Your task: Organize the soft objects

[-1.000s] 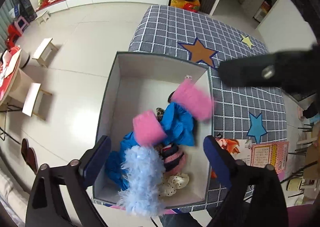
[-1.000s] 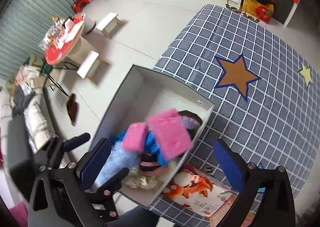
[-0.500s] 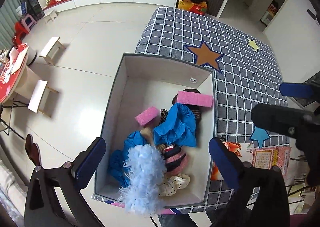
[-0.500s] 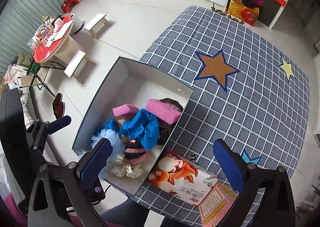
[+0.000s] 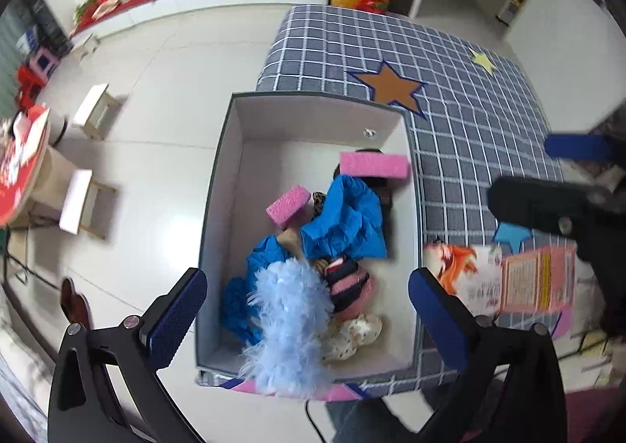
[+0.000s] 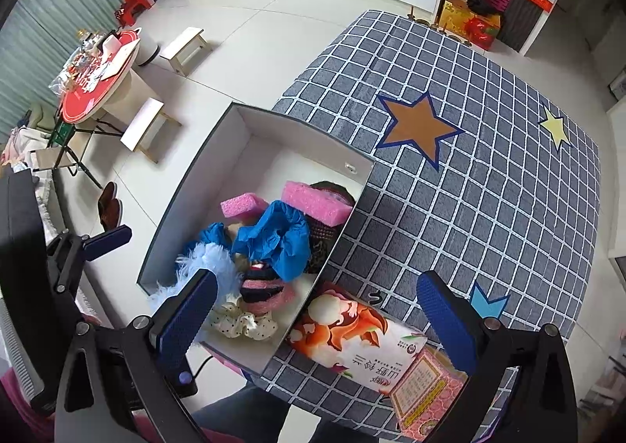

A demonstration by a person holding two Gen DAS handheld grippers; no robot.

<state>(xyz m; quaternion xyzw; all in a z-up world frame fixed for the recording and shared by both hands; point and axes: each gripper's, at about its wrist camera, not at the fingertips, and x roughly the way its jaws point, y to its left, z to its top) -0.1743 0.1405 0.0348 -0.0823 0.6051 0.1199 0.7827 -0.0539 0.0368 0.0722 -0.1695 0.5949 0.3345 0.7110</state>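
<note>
A white open box (image 5: 313, 114) (image 6: 250, 122) stands at the table's near left corner. In it lie two pink sponges (image 5: 373, 165) (image 5: 288, 206) (image 6: 317, 202) (image 6: 242, 205), blue cloth (image 5: 344, 220) (image 6: 277, 235), a light blue feathery piece (image 5: 287, 318) (image 6: 203, 259), a pink and black striped piece (image 5: 348, 282) (image 6: 262, 290) and a dotted scrunchie (image 5: 352, 333) (image 6: 242, 321). My left gripper (image 5: 307, 310) is open and empty above the box's near end. My right gripper (image 6: 315, 314) is open and empty above the box's near right corner.
A tissue pack with orange print (image 6: 352, 341) (image 5: 465, 271) and a pink booklet (image 6: 422, 388) (image 5: 536, 278) lie right of the box on the grey checked tablecloth (image 6: 489, 189). White stools (image 6: 148, 126) and a red round table (image 6: 98, 79) stand on the floor at left.
The two pink sponges dropped from the air into the box and lie still. Both grippers have pulled back and up; the right gripper moved away to the right.
</note>
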